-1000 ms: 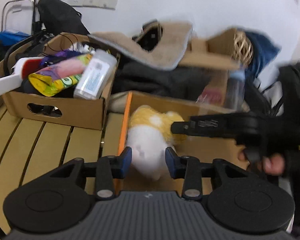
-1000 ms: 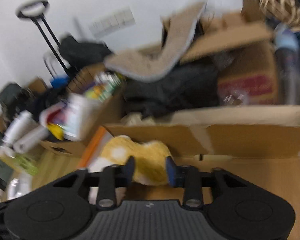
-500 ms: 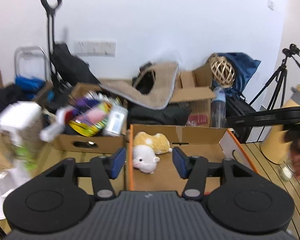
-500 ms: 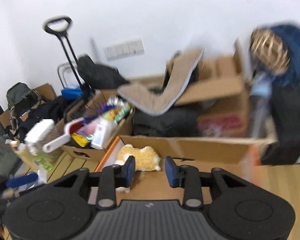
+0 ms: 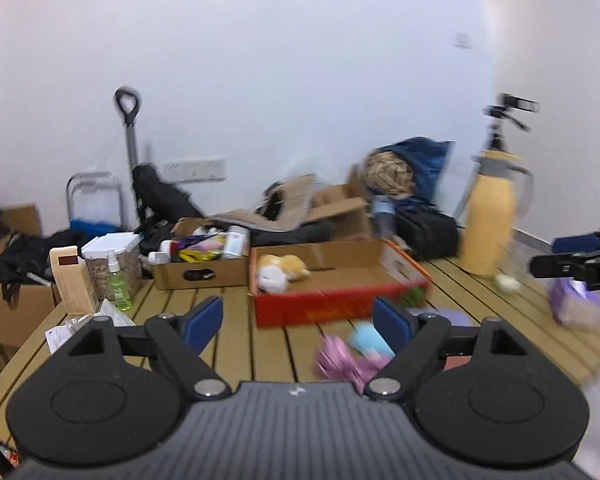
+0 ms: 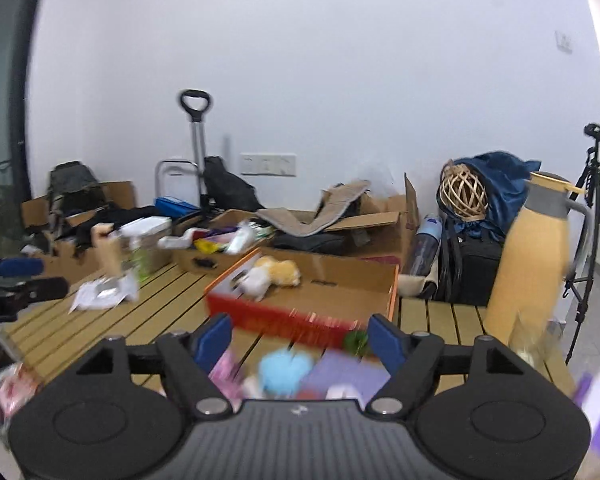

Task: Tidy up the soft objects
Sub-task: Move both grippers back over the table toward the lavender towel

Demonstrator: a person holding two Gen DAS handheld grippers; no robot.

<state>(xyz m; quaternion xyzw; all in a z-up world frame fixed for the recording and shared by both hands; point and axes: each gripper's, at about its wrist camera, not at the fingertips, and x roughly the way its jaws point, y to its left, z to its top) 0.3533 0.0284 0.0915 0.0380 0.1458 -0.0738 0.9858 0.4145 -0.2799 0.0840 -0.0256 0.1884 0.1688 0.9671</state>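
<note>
Both grippers have pulled back from the red box [image 5: 332, 312], jaws opening, empty; left gripper [image 5: 298, 320], right gripper [image 6: 300, 338]. Plush toy [image 5: 280, 270] lies inside; blurred, perhaps soft, pink and blue things [image 5: 352, 354] sit nearer.

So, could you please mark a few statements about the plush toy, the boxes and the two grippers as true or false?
1. The plush toy lies inside the red-fronted box. True.
2. The left gripper is clamped on the plush toy. False: its jaws are opening with nothing between them.
3. The yellow jug stands upright on the slatted table. True.
4. The right gripper holds the blue fluffy item. False: its jaws are opening, and the item lies on the table.
</note>
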